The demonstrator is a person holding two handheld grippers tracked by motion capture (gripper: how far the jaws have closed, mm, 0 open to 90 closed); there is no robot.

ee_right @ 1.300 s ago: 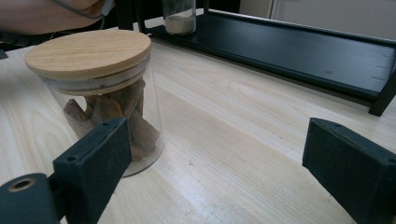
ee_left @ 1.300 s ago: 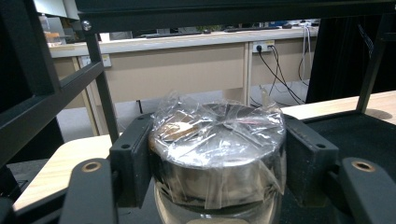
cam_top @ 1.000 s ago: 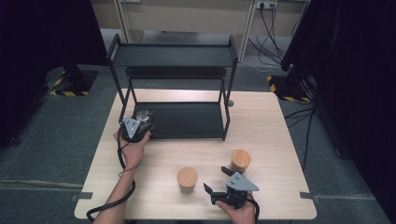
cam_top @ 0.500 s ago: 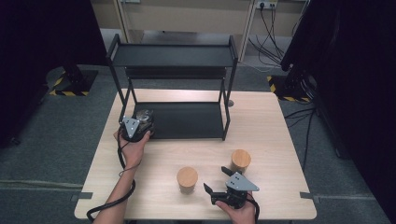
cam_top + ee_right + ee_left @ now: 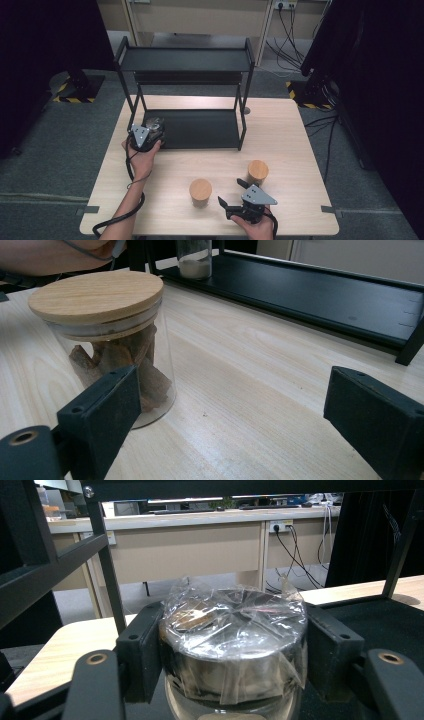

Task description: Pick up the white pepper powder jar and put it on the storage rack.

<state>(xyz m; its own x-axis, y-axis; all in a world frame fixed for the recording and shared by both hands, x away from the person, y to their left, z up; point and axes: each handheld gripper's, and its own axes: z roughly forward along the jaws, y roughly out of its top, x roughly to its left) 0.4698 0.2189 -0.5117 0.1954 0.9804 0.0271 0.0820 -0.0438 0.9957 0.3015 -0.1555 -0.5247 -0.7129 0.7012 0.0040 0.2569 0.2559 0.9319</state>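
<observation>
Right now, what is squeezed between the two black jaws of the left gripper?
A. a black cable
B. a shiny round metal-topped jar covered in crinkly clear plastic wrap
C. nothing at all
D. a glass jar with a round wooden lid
B: in the left gripper view, the left gripper has its black pads pressed on both sides of the shiny round plastic-wrapped jar, down on the black metal shelf rack.
</observation>
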